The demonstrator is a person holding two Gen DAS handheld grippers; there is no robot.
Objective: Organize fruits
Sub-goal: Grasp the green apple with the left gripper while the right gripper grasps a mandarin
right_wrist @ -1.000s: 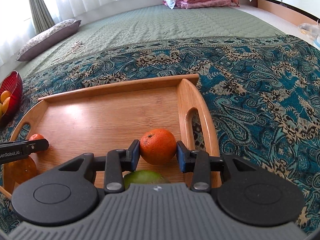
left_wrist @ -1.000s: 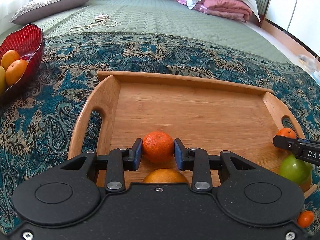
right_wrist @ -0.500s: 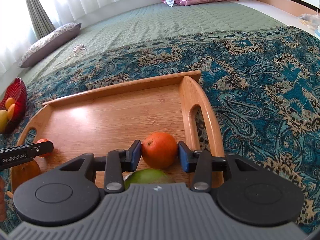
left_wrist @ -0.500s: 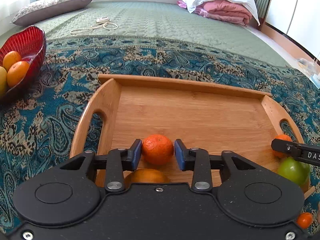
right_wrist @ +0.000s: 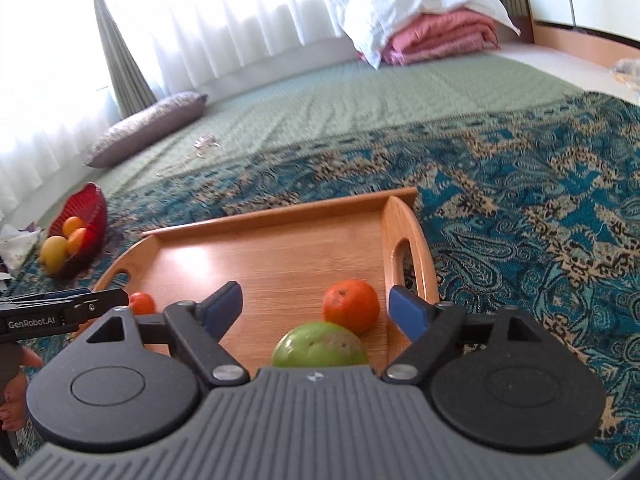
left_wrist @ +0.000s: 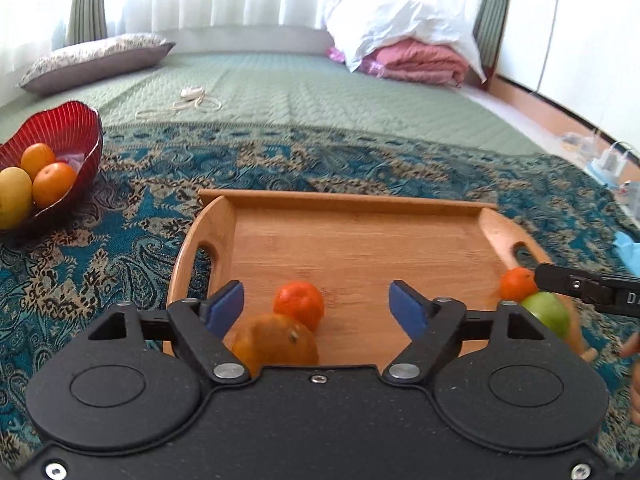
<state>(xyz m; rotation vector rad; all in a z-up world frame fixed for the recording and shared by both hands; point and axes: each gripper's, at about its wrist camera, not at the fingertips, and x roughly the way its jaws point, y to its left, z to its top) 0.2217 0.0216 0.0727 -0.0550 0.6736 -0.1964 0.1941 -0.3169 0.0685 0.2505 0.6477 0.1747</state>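
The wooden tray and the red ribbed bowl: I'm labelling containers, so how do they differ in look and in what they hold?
The wooden tray is flat, rectangular and pale bamboo with cut-out handles; the red ribbed bowl is deep, wavy-rimmed and glossy. The tray holds four fruits in two pairs at its near corners, including a green fruit; the bowl holds three heaped together, including a yellow fruit. Both rest on the blue paisley cloth and hold orange citrus.

The wooden tray's (left_wrist: 360, 240) middle and far edge lay bare; fruit crowded its near corners: mandarins (left_wrist: 299, 305), a green fruit (right_wrist: 319, 345).
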